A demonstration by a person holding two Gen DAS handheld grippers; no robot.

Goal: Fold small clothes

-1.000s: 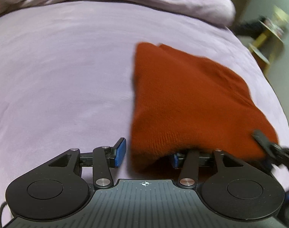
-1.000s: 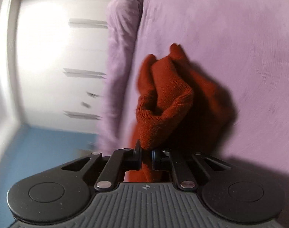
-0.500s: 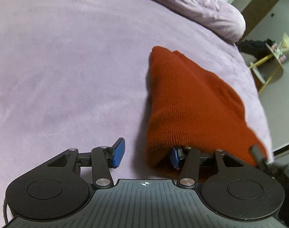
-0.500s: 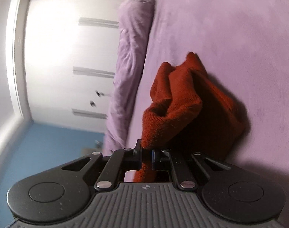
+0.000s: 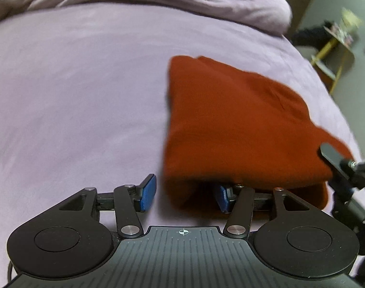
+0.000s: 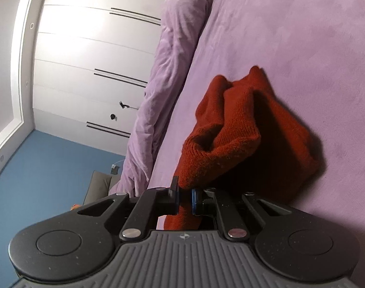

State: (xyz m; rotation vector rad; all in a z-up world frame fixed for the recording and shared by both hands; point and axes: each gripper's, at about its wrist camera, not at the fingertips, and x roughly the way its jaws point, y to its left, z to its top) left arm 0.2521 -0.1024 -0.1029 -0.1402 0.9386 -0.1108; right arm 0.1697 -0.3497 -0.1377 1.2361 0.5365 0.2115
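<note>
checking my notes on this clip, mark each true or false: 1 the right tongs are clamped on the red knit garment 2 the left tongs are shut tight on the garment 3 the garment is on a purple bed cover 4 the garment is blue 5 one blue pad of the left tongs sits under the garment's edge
1. True. The right tongs pinch an edge of the red knit garment.
2. False. The left tongs stand open, with the pads apart and not pressing the cloth.
3. True. It lies on the purple bed cover.
4. False. It is rust red.
5. True. One blue pad is tucked under the garment's near edge; the other is clear of it.
</note>
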